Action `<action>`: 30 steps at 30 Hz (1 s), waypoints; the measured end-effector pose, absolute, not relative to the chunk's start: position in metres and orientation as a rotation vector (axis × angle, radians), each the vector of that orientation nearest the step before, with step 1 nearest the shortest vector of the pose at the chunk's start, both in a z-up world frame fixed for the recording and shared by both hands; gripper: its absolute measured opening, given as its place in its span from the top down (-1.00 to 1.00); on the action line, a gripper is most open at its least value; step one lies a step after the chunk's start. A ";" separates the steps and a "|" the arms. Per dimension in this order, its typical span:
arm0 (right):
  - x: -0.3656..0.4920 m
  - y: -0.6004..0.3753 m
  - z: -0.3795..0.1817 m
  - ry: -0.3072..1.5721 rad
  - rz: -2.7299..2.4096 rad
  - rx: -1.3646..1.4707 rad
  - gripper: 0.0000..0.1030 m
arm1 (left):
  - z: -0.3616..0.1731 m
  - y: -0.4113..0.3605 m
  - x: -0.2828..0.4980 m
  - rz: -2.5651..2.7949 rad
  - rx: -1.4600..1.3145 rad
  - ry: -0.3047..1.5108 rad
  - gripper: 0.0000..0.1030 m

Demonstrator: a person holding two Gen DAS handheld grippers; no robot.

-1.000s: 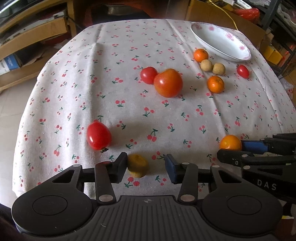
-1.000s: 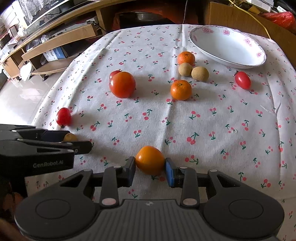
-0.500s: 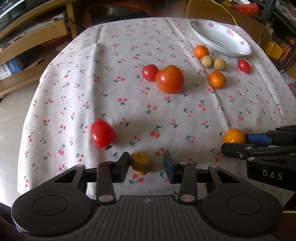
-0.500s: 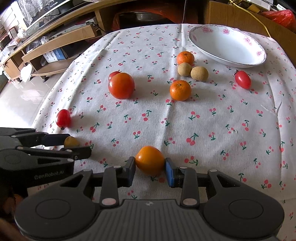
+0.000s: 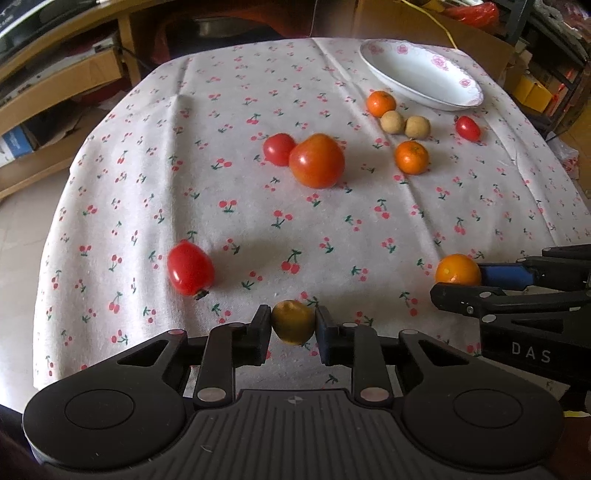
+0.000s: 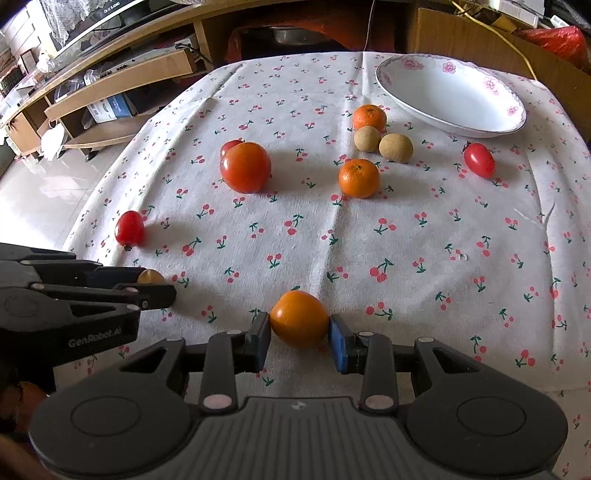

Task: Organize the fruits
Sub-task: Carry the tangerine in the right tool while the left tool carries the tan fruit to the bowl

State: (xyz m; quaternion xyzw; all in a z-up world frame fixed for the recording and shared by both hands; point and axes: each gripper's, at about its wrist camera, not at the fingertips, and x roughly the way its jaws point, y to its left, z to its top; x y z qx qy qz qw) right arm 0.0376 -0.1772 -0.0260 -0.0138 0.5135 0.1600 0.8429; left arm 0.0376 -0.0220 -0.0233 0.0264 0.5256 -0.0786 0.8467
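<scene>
My left gripper (image 5: 292, 322) is shut on a small yellow-brown fruit (image 5: 293, 321) near the table's front edge; it also shows in the right wrist view (image 6: 149, 276). My right gripper (image 6: 300, 320) is shut on an orange fruit (image 6: 299, 318), also seen in the left wrist view (image 5: 457, 269). On the cherry-print cloth lie a large tomato (image 5: 316, 160), a small tomato (image 5: 277, 148) behind it, a red tomato (image 5: 189, 267) at front left, two tangerines (image 6: 359, 178) (image 6: 369, 116), two beige longans (image 6: 396, 147) and a cherry tomato (image 6: 479, 159).
A white flowered bowl (image 6: 450, 96) stands empty at the far right of the table. The cloth (image 5: 236, 206) hangs over the table edges. Wooden shelves (image 6: 110, 88) and cardboard boxes (image 5: 436, 22) stand beyond the table.
My left gripper has closed its jaws onto the yellow-brown fruit and lifted it slightly. My right gripper keeps its hold on the orange fruit and has barely moved.
</scene>
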 end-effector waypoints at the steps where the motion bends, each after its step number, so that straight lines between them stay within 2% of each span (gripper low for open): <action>1: 0.037 -0.178 -0.025 1.080 0.336 -0.027 0.43 | -0.022 -0.023 0.038 -0.168 0.061 1.104 0.37; 11: 0.041 -0.190 -0.002 1.015 0.305 -0.001 0.43 | -0.009 -0.041 0.055 -0.223 0.083 1.060 0.37; 30: 0.104 -0.220 0.010 0.998 0.239 0.032 0.43 | 0.009 -0.090 0.133 -0.333 0.087 1.010 0.37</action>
